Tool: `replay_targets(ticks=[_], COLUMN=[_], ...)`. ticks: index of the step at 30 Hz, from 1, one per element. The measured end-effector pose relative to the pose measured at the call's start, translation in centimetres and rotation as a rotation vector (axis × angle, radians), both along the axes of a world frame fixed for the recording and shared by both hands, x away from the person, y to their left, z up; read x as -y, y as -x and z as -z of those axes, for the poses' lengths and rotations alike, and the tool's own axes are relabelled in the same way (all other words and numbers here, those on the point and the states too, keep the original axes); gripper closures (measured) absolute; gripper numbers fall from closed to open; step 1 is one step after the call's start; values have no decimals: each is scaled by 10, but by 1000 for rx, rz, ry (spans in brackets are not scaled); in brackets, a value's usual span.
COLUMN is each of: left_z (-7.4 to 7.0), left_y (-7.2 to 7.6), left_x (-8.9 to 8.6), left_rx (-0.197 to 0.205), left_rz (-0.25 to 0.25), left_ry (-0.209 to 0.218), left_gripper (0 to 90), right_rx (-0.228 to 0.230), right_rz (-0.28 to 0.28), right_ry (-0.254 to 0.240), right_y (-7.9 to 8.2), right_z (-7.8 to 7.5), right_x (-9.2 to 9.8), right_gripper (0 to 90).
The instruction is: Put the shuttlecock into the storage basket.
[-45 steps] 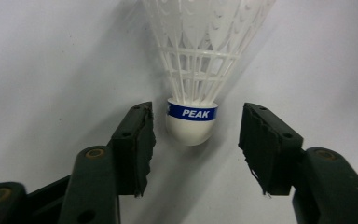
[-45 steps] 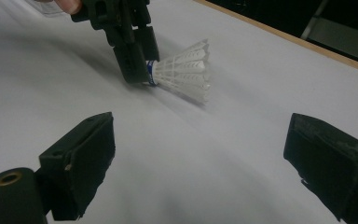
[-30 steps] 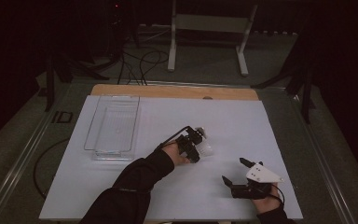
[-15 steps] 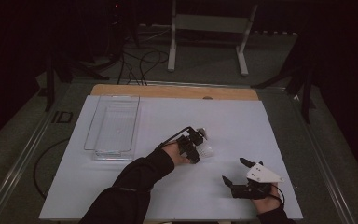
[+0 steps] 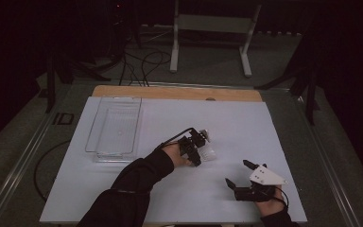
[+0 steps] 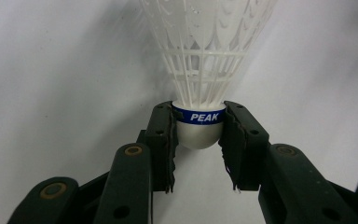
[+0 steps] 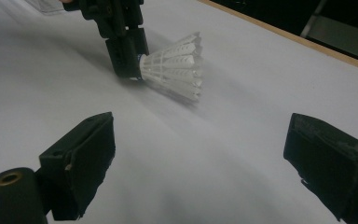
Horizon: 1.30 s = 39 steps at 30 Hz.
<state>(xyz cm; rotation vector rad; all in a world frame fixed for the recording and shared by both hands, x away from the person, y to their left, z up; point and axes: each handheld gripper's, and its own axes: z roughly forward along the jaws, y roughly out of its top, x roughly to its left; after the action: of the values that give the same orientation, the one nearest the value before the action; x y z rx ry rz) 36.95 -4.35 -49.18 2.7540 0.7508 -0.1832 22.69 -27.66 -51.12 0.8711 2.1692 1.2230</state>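
I have the left gripper point(image 6: 198, 135) clenched on the shuttlecock point(image 6: 205, 60), its two pads point(image 6: 161, 140) pressing from either side on the rounded white cork nose, right at the blue band. The skirt fans out straight ahead of my jaws, away from the hand, and in the right gripper view the shuttlecock point(image 7: 172, 67) lies tilted just above or on the white table sheet point(image 7: 214, 154); I cannot tell whether the lowest edge of the skirt touches it. I judge this thing to weigh next to nothing, so lifting it calls for no real force, but that also means a quick swing could make it pivot in the grip. The nose is the only firm part: stiff, smooth and domed, so it could squirt forward out of the pads if I squeeze near its tip instead of across the band where it is widest. The skirt looks like thin moulded plastic lattice, springy and easy to crush or bend, so I would not take hold there, nor drag it along the table. My right gripper point(image 7: 200, 172) stands released with its jaws spread wide, nearer to me and off to the side of the shuttlecock, holding nothing. In the high view a clear tray point(image 5: 116, 127) lies to the left of my left gripper point(image 5: 199, 150), apart from it.
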Motion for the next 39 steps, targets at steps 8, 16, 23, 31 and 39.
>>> replay_targets(ticks=[8, 16, 23, 31, 39], left_z=[-7, -12, -24, -37, -45], left_y=[2, 4, 7, 13, 15], left_x=[-3, -9, -15, -20, -29], left_rx=[-11, -14, -9, -8, -11], left_rz=[30, 45, 60, 86, 99], left_ry=[-15, -17, -8, 6, 10], left_gripper=[664, 665, 665, 665, 664], right_rx=[1, -3, -6, -4, -7], right_rz=[2, 3, 3, 0, -1], right_ry=[0, 1, 3, 2, 5], right_y=[0, 0, 0, 0, 0], right_z=[0, 0, 1, 1, 1], right_x=[0, 0, -1, -1, -2], right_gripper=[89, 89, 89, 89, 89])
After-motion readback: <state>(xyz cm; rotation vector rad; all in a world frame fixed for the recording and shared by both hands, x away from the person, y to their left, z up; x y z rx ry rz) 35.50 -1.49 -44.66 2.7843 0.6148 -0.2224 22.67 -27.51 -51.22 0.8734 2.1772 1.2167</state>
